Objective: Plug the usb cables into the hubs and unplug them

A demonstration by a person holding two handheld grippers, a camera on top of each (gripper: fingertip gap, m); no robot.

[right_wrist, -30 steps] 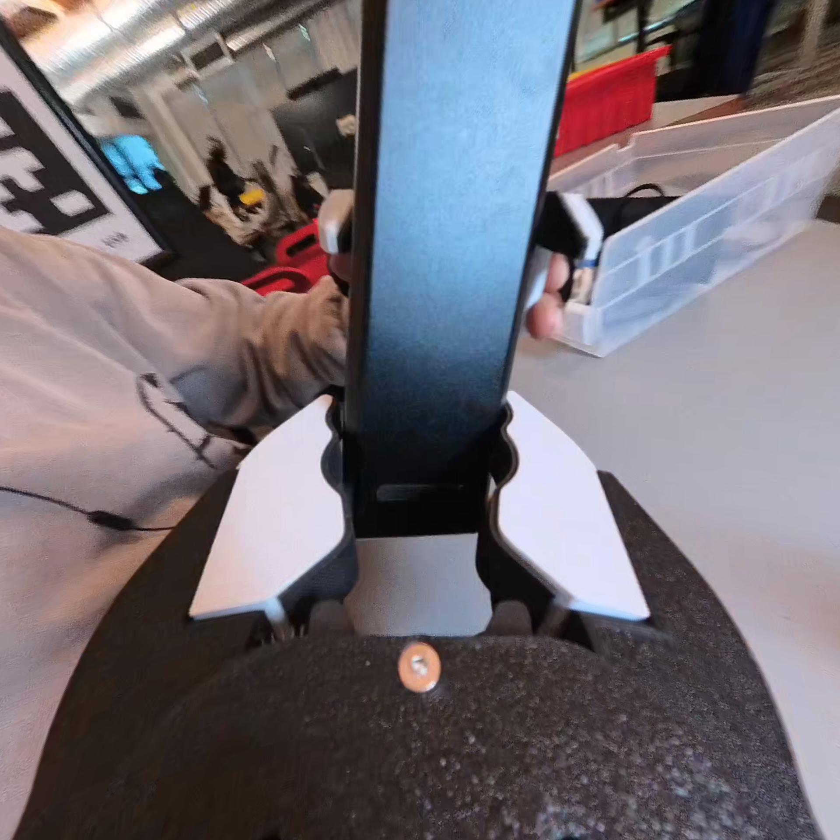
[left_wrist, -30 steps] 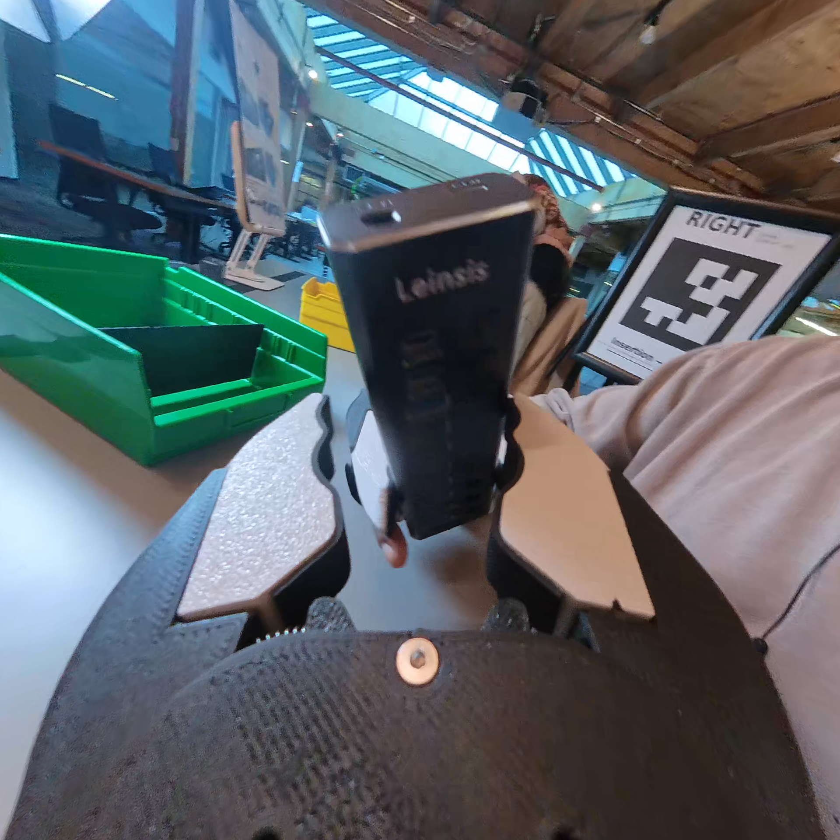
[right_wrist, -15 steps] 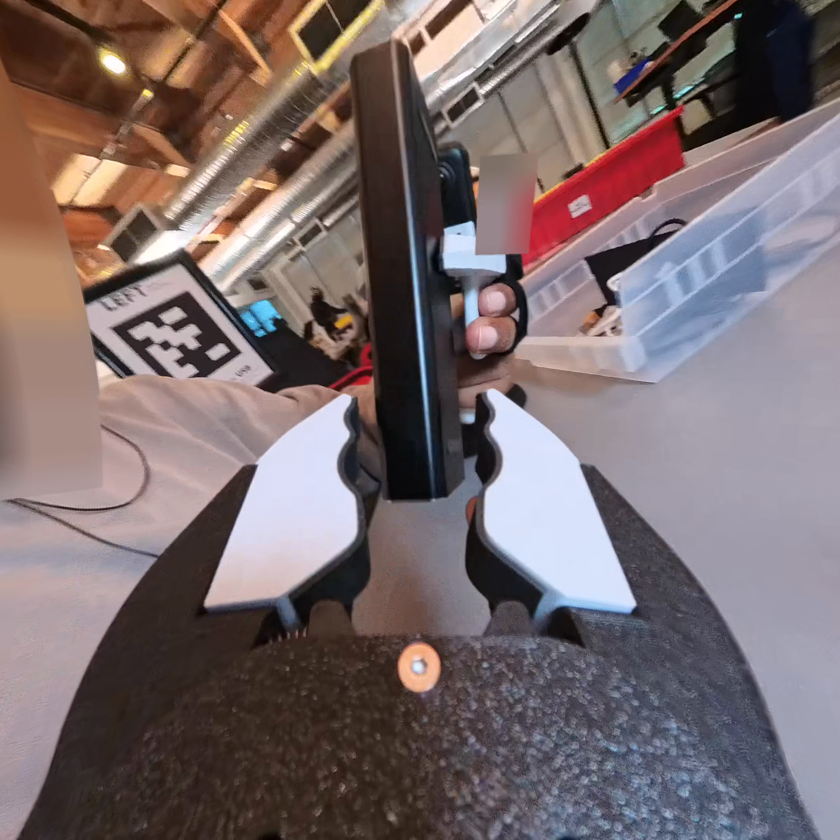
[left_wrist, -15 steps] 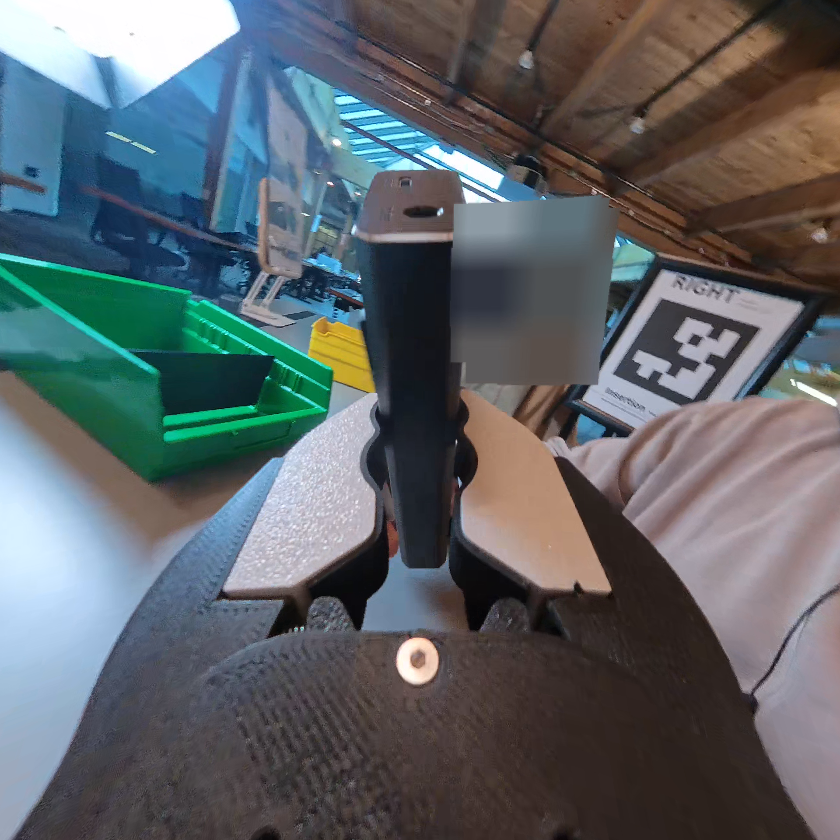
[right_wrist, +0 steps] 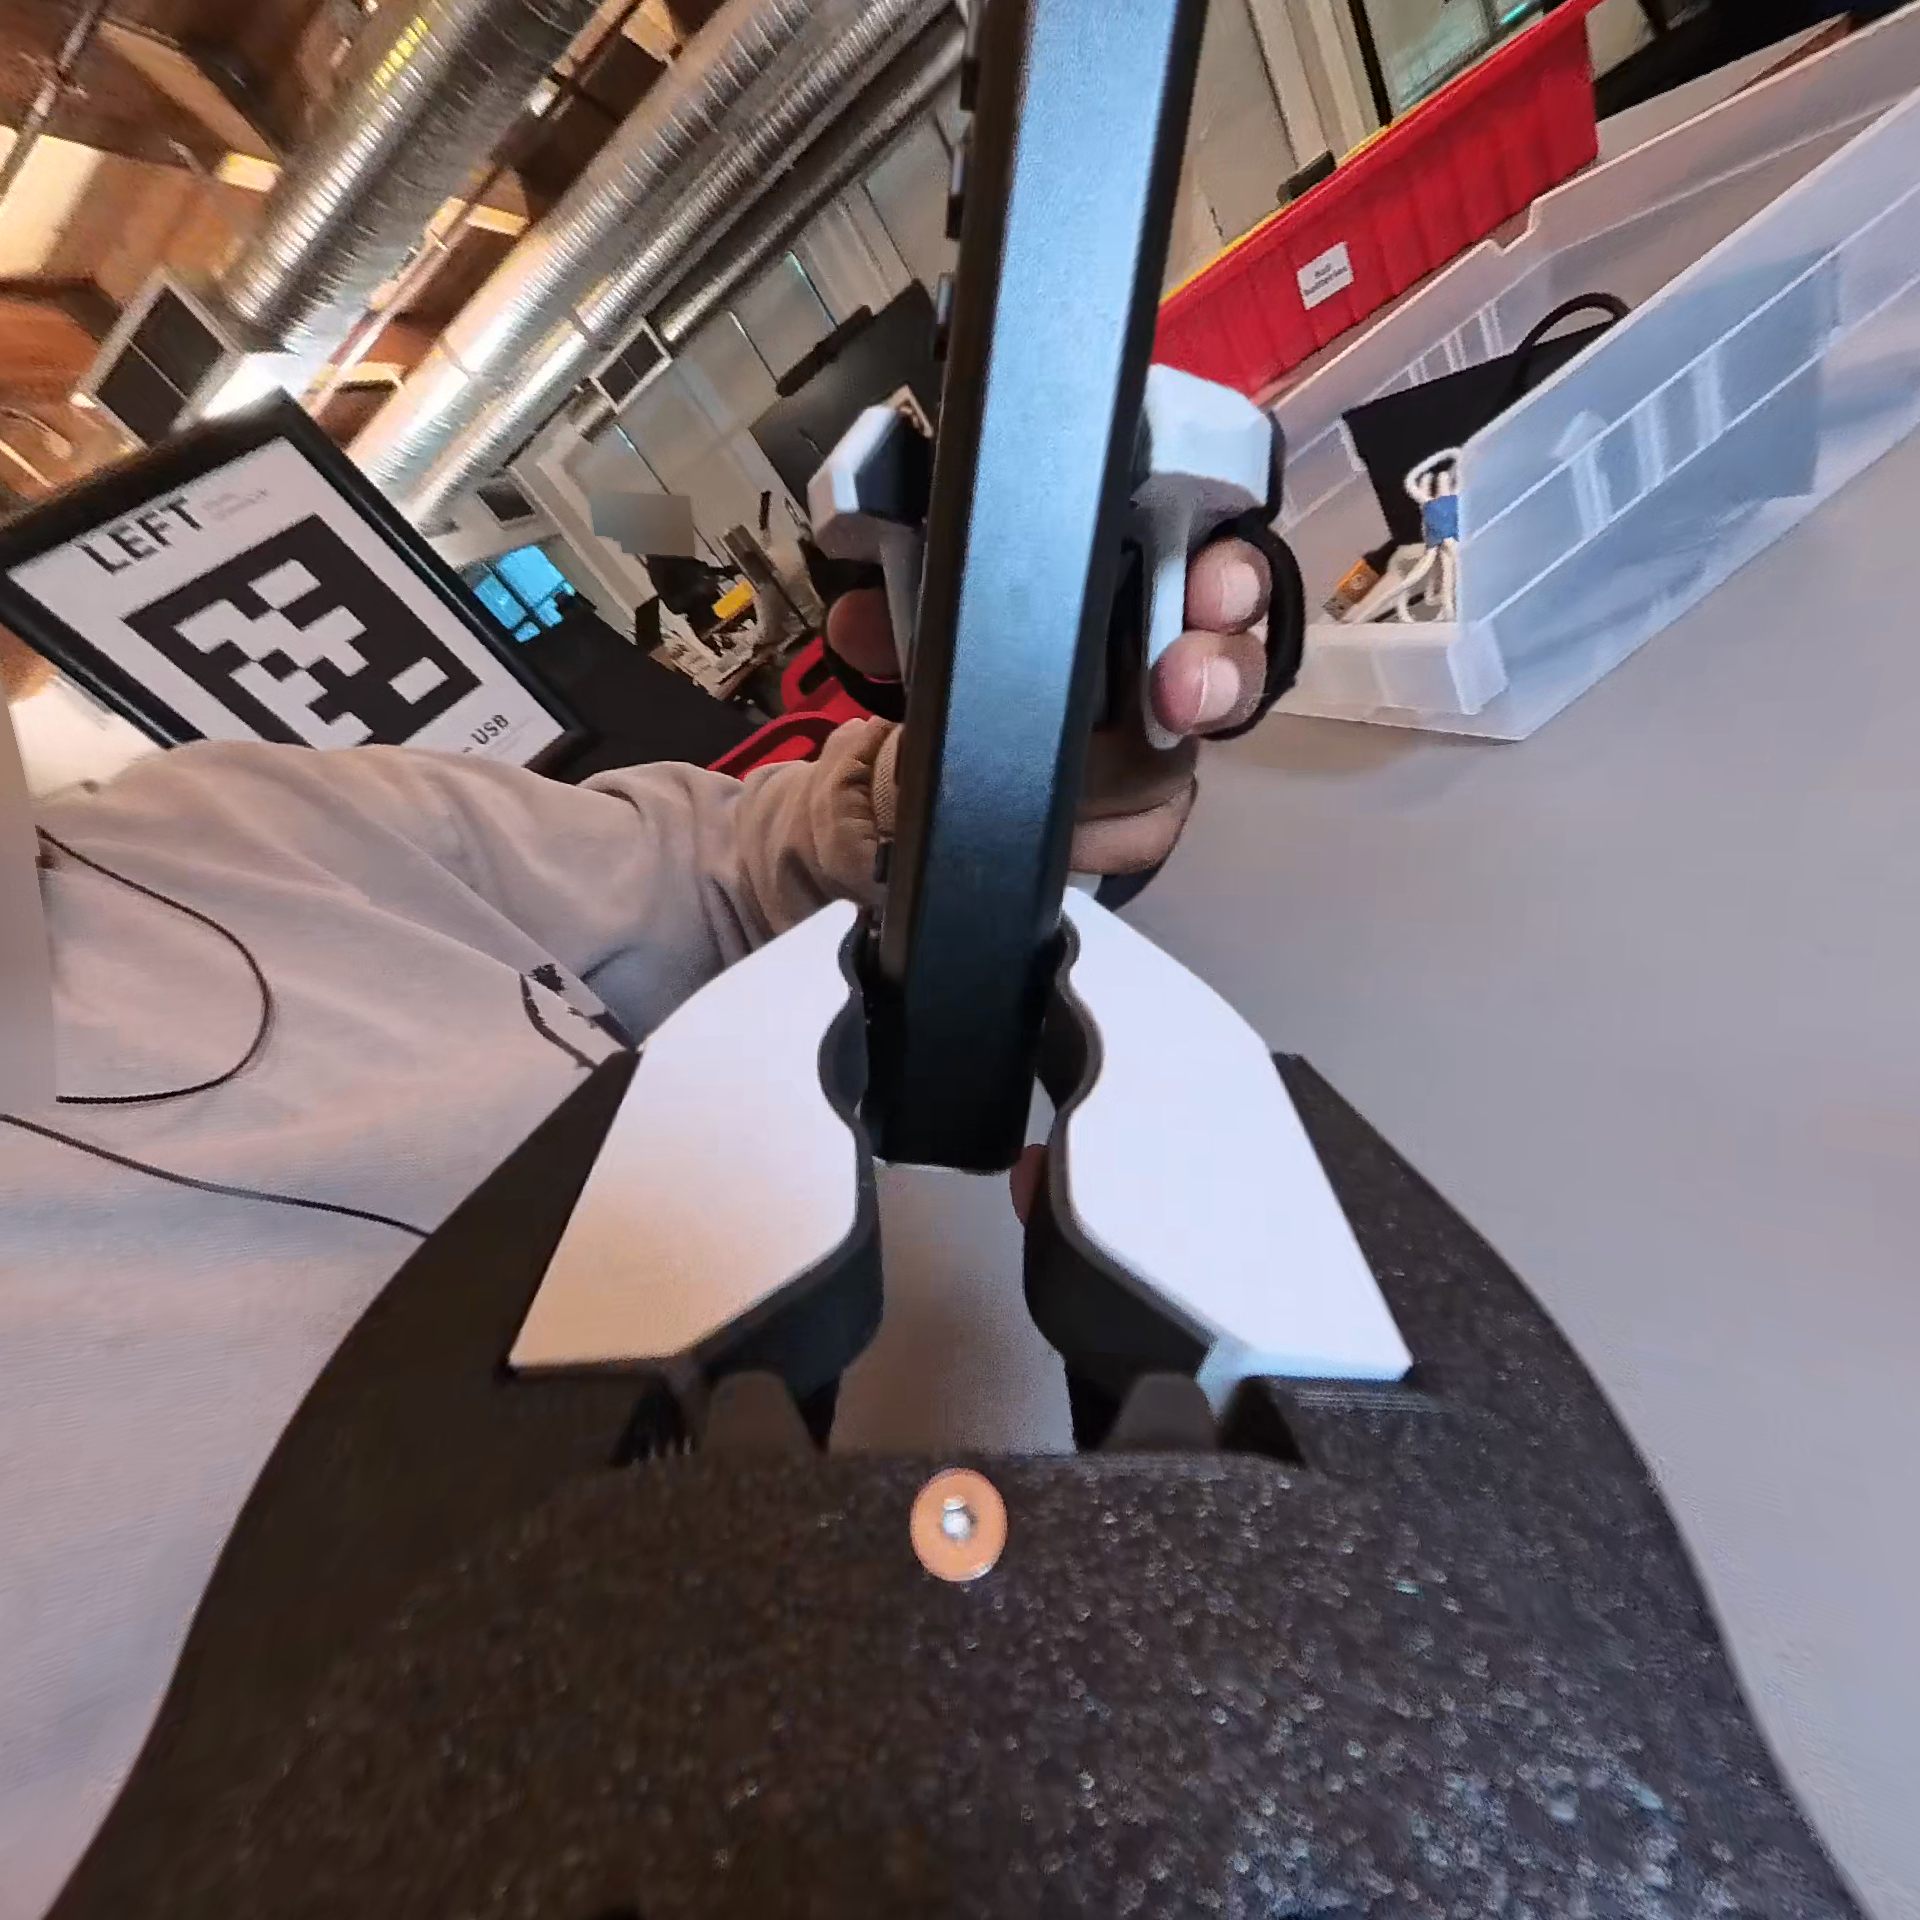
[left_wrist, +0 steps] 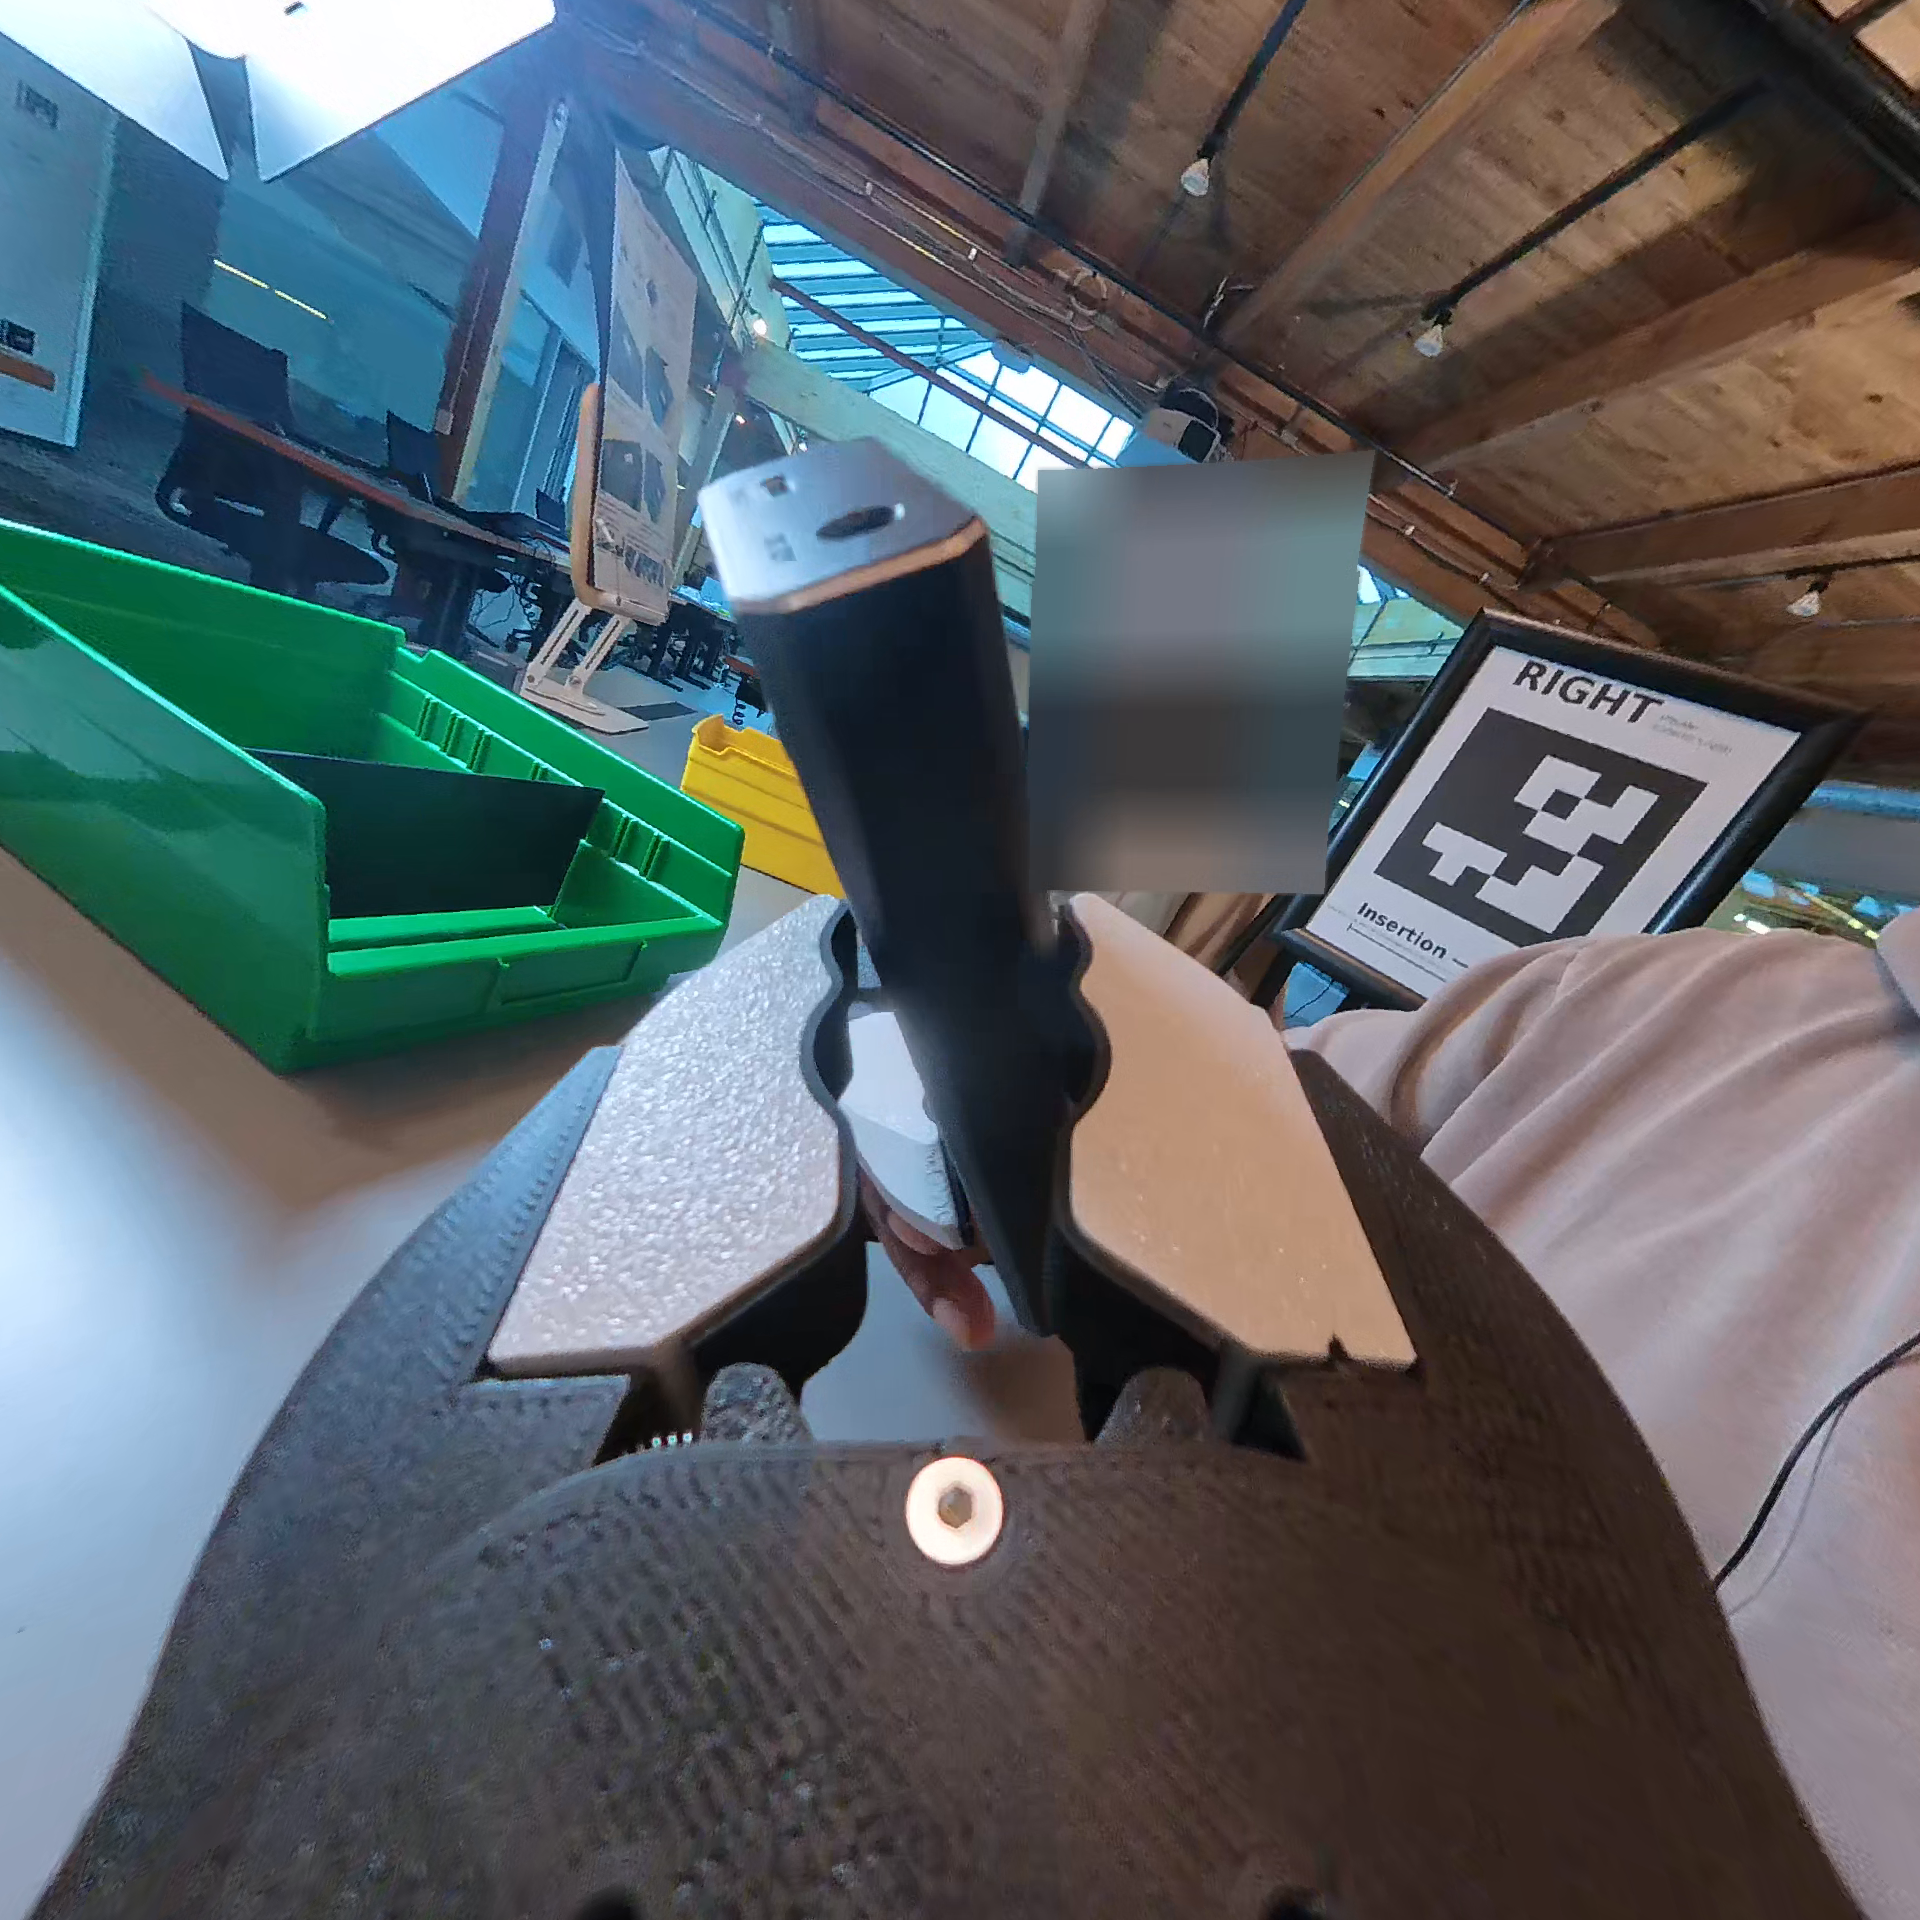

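Note:
A long black USB hub (left_wrist: 914, 779) with a silver end cap is held above the grey table between both grippers. My left gripper (left_wrist: 951, 925) is shut on one end of it; the hub leans up and to the left. A white finger (left_wrist: 894, 1132) of the right gripper shows just behind it. In the right wrist view my right gripper (right_wrist: 961, 925) is shut on the other end of the hub (right_wrist: 1049, 520). The left gripper (right_wrist: 1039, 457) and the hand holding it show farther up the hub. No USB cable is in either gripper.
A green bin (left_wrist: 312, 831) and a yellow bin (left_wrist: 748, 800) stand at the left. A clear bin (right_wrist: 1662, 468) with cables and a red bin (right_wrist: 1403, 239) stand at the right. Framed marker signs (left_wrist: 1538, 821) (right_wrist: 291, 623) stand behind a person's sleeve (right_wrist: 416, 883). The gap from one gripper's tips to the other's is roughly 7 cm.
The left gripper closed on the hub, which had been held by the right gripper alone. The right gripper opened briefly and has shut on it again. The hub turned and now tilts.

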